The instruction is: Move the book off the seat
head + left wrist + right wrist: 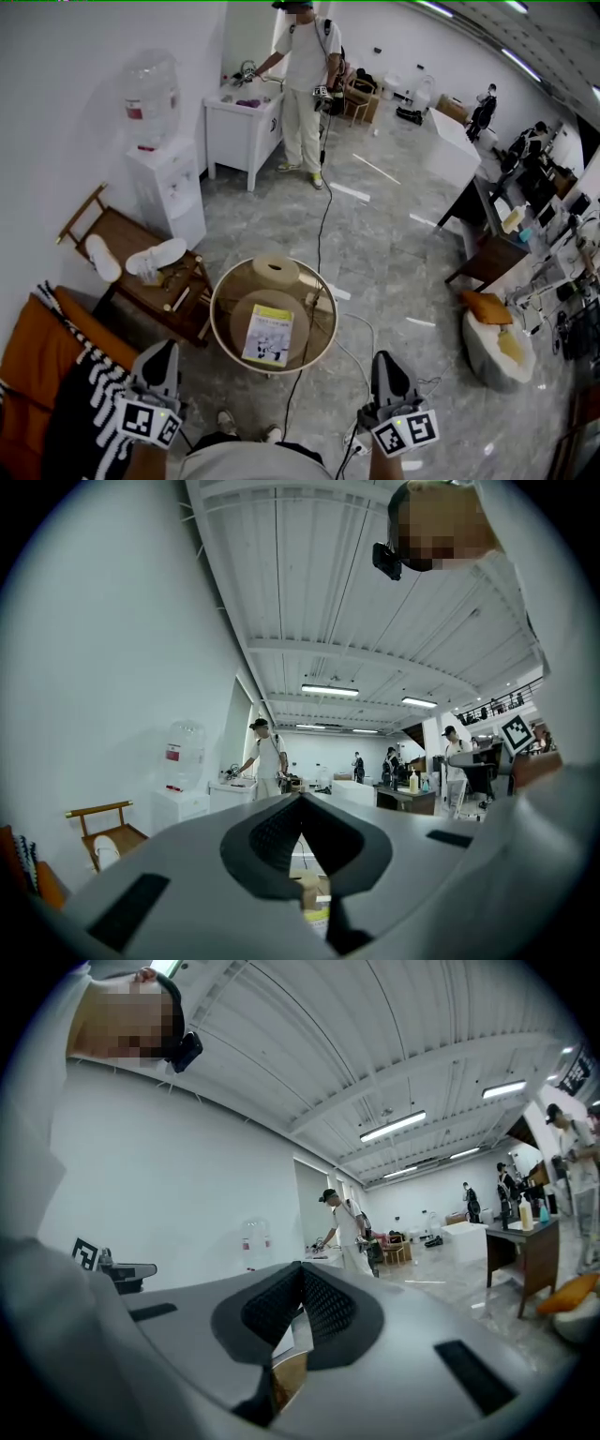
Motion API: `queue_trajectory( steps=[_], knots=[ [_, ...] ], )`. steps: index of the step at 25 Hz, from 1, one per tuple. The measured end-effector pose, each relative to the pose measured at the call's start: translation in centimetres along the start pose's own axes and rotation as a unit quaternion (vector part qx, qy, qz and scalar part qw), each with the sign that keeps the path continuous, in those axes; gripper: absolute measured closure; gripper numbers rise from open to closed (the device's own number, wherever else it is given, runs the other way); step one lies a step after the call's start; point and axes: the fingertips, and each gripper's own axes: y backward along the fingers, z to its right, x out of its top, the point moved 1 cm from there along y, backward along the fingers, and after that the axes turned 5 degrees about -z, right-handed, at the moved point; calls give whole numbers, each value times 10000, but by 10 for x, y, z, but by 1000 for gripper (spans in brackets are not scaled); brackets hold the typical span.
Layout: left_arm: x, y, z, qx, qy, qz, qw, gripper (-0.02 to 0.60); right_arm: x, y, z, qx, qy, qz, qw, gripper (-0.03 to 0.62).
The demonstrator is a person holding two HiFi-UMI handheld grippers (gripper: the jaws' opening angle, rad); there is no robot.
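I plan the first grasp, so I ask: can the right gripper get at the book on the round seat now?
Probably yes. The book lies uncovered on the seat, and only floor and a thin black cable lie between it and the right gripper. Its shut jaws must open first.

The book [267,335] lies on the seat [319,323], right of the bench [117,234].
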Motion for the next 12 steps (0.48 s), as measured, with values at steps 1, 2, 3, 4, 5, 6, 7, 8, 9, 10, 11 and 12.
queue_trajectory(
  steps=[1,2,3,4,5,6,7,8,9,10,11,12],
  knots=[
    [0,1,0,14,7,6,10000,566,-1,4,2,-66,-29,7,10000,572],
    [0,2,0,18,8,10,10000,566,-2,8,3,-127,-45,10,9999,572],
    [-1,2,1,14,6,11,10000,566,-2,11,5,-182,-43,13,9998,572],
    [0,1,2,4,1,12,10000,566,-3,13,6,-226,-23,20,9997,572],
    [0,-1,2,-8,-5,18,10000,566,-3,14,6,-256,11,31,9997,572],
    [0,-3,2,-20,-9,30,10000,566,-4,13,6,-271,58,41,9996,572],
    [0,-5,2,-33,-8,45,10000,566,-4,11,6,-276,109,49,9995,572],
    [0,-7,3,-46,-3,62,10000,566,-4,9,5,-272,148,60,9995,571],
    [0,-9,5,-65,3,79,9999,566,-3,6,4,-264,165,77,9995,571],
    [1,-11,6,-88,4,93,9999,566,-2,4,3,-254,173,99,9995,572],
    [1,-13,8,-111,3,104,9999,566,-1,2,2,-247,190,121,9994,572],
    [2,-14,10,-131,1,113,9999,566,0,0,1,-243,215,139,9994,572]
  ],
)
